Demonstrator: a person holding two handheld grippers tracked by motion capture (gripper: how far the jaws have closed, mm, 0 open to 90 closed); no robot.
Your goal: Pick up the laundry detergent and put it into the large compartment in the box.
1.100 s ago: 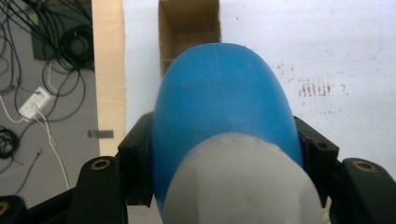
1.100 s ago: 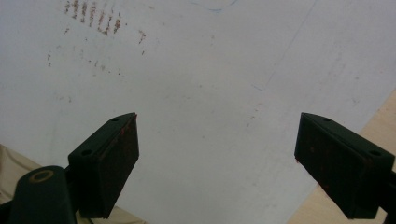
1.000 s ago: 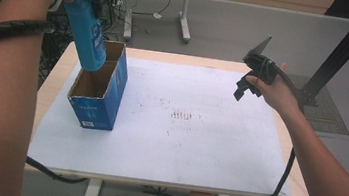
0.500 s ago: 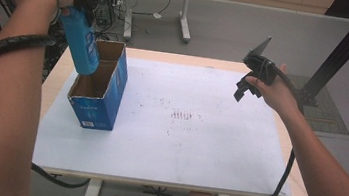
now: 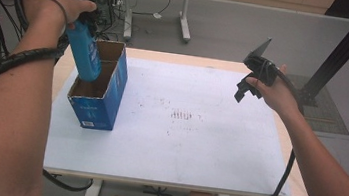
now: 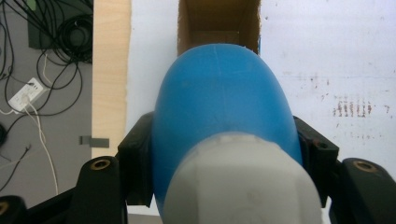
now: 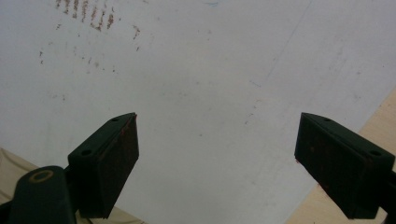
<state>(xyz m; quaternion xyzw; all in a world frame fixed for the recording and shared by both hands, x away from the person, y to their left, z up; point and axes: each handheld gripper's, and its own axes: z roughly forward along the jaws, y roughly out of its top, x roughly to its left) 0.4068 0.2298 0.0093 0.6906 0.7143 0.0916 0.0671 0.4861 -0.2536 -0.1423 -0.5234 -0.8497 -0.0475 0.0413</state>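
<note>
My left gripper (image 5: 81,25) is clamped on the blue bottle (image 5: 85,55), jaws pressed against both flanks just below the white cap (image 6: 240,182), as the left gripper view shows. The bottle hangs bottom-down and a little tilted, its lower end already inside the open top of the blue cardboard box (image 5: 97,102), which stands on the white table (image 5: 206,147) near its left edge.

I'd judge the bottle a smooth, rounded plastic one, stiff enough to take the squeeze without buckling, but slick: its sides curve away from the pads, so it could twist or slide if I loosen early. Holding it high, near the shoulder, keeps my jaws clear of the box walls while it goes down. How full it is I cannot tell, so I treat it as moderately heavy.

The box looks light and thin-walled, with nothing steadying it; a nudge from the bottle against a wall could tip or shove it. The opening is only slightly wider than the bottle, so it wants to go in straight.

My right gripper (image 5: 245,86) hovers over the right part of the table, jaws wide apart and empty.
</note>
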